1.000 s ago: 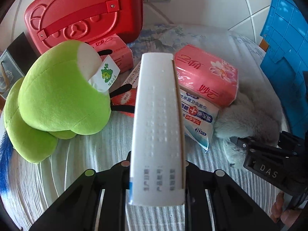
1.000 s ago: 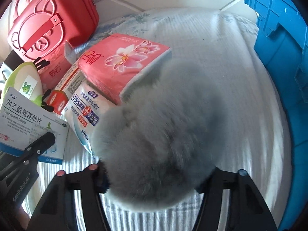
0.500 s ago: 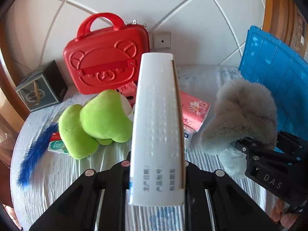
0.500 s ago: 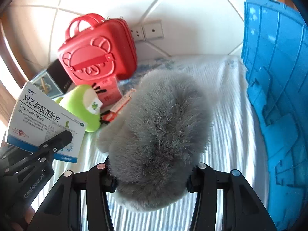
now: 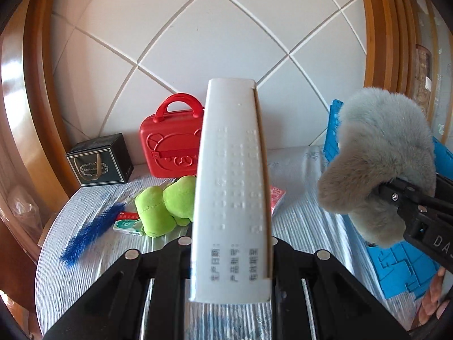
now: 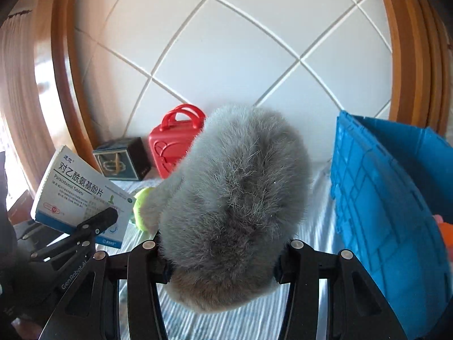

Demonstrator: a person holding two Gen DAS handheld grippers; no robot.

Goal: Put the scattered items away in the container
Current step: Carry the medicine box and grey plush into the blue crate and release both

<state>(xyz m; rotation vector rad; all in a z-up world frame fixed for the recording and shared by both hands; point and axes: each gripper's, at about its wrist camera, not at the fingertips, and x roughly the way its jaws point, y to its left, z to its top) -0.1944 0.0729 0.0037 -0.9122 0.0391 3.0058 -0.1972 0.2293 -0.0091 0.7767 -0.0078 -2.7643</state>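
The grey furry toy (image 6: pixel 232 204) fills the middle of the right wrist view, pinched between the jaws of the right gripper (image 6: pixel 222 263), which press into its fur at both sides. It is a soft, thick-piled lump with no firm edge to see; the fur bulges above and below the jaws, so the hold looks snug. In the left wrist view the same toy hangs at the right edge, in front of the crate.

The pill box (image 5: pixel 232 192), white with printed and embossed text, stands upright in the centre of the left wrist view, clamped edge-on by the left gripper (image 5: pixel 230 257), whose jaws are drawn close together on its narrow sides. Its printed face shows at the left of the right wrist view.

The blue crate (image 6: pixel 390 198) stands at the right of the right wrist view, its rim open; something orange and pink shows inside at the far right edge.

By my reading the task is partway through: two items are lifted clear of the table (image 5: pixel 305 221) but not yet in the crate. Left on the table, lower left of the left wrist view, are the green plush (image 5: pixel 164 206), a blue feather (image 5: pixel 90 232), a small green box (image 5: pixel 127 223) and a pink pack (image 5: pixel 276 198). The red case (image 5: pixel 170 144) and a dark box (image 5: pixel 99 161) stand against the tiled wall.
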